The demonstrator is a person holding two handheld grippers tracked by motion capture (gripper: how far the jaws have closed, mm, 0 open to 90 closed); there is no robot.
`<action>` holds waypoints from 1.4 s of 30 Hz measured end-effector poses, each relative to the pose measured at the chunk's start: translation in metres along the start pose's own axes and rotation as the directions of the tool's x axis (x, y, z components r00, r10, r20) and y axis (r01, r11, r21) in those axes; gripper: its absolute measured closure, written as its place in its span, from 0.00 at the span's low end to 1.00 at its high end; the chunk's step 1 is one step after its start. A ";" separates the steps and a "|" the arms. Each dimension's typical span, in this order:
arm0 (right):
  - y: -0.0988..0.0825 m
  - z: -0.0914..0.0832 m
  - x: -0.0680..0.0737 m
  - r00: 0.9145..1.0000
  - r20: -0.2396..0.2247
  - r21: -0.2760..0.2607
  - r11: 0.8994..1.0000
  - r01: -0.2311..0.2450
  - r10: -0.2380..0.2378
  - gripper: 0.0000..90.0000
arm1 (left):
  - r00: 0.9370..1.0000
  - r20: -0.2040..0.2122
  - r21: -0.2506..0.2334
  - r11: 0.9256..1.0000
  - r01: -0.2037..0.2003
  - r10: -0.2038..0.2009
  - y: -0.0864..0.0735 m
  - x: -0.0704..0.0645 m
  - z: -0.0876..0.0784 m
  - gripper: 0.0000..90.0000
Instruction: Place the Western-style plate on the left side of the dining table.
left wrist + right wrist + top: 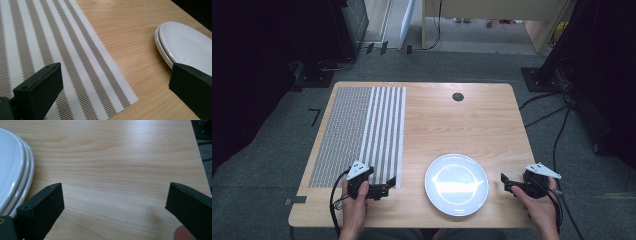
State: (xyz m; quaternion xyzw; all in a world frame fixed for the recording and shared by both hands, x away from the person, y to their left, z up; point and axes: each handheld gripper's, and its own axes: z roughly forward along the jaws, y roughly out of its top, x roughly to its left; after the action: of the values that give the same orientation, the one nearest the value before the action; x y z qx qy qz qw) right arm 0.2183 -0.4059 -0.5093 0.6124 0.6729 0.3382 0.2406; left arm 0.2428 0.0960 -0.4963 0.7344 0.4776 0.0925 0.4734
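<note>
A white plate (456, 184) lies near the front of the wooden table (462, 125), right of centre. In the gripper views its edge (185, 42) (10, 165) shows stacked rims, as if more than one plate. A grey-and-white striped placemat (357, 132) (45, 45) covers the table's left part. My left gripper (387, 187) (115, 75) rests at the mat's front right corner, pointing toward the plate, jaws wide open with nothing between them. My right gripper (506, 184) (113, 195) sits just right of the plate, open and holding nothing.
A small black round disc (457, 97) is set in the tabletop near the far edge. Cables (557, 130) run over the carpet to the right of the table. A dark tab (298, 200) sticks out at the front left corner.
</note>
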 end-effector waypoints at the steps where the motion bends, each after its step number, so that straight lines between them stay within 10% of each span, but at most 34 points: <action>1: 0.003 -0.002 0.005 1.000 -0.003 -0.016 1.000 -0.004 0.004 0.06 | 1.000 0.009 0.002 1.000 -0.002 0.002 0.000 -0.003 0.002 0.00; 10: 0.009 -0.005 0.021 0.999 -0.035 -0.044 0.999 -0.028 0.027 0.16 | 0.997 0.057 0.029 0.999 -0.045 0.043 -0.006 -0.027 0.015 0.00; 23: 0.011 -0.009 0.045 0.983 -0.184 -0.071 0.997 -0.008 -0.005 0.64 | 0.991 0.099 0.055 0.994 -0.091 0.085 -0.013 -0.059 0.032 0.00; 42: 0.010 -0.007 0.052 0.969 -0.245 -0.006 1.000 -0.021 0.019 0.80 | 0.979 0.176 0.092 0.989 -0.116 0.098 -0.022 -0.084 0.045 0.27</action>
State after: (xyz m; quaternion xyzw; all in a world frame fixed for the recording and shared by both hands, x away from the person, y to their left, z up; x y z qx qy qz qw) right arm 0.2131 -0.3556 -0.4922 0.5716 0.6898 0.4164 0.1550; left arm 0.2114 0.0041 -0.5109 0.7873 0.3990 0.0299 0.4690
